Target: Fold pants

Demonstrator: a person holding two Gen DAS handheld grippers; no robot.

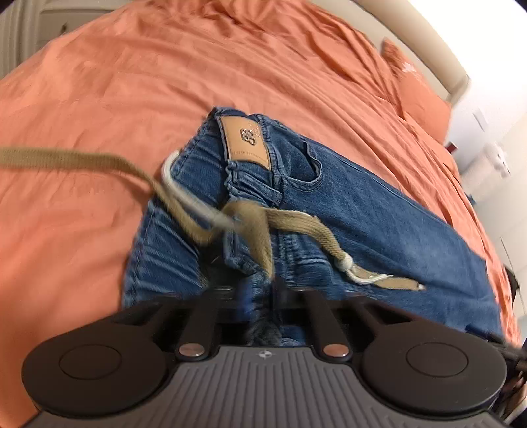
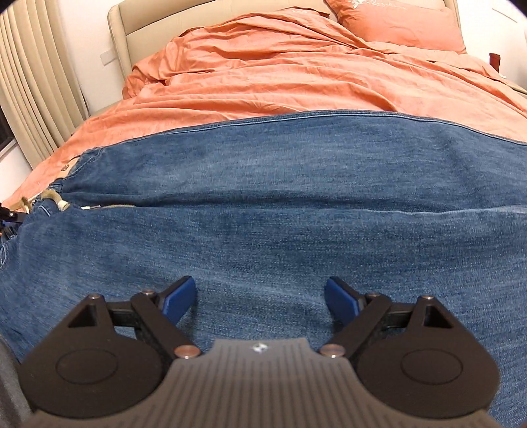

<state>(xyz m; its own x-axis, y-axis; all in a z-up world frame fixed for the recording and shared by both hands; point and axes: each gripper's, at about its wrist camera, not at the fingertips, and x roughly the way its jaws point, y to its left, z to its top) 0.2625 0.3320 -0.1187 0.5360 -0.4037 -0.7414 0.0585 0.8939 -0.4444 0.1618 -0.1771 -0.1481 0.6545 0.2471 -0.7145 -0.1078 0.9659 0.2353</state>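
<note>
Blue jeans (image 1: 362, 214) lie on an orange bed cover (image 1: 131, 98), one leg folded over the other. A tan leather patch (image 1: 245, 141) marks the waistband. A khaki belt (image 1: 290, 227) with a metal ring (image 1: 171, 177) trails off to the left. My left gripper (image 1: 260, 296) is shut on the waistband denim, its fingertips hidden in the cloth. In the right wrist view the jeans' legs (image 2: 280, 197) run across the frame. My right gripper (image 2: 260, 298) is open and empty just above the near leg, blue pads (image 2: 179, 298) spread wide.
Orange pillows (image 2: 398, 26) lie against a beige headboard (image 2: 145, 23) at the far end. Beige curtains (image 2: 33, 82) hang at the left. A white wall and a small white object (image 1: 497, 158) stand beyond the bed's right edge.
</note>
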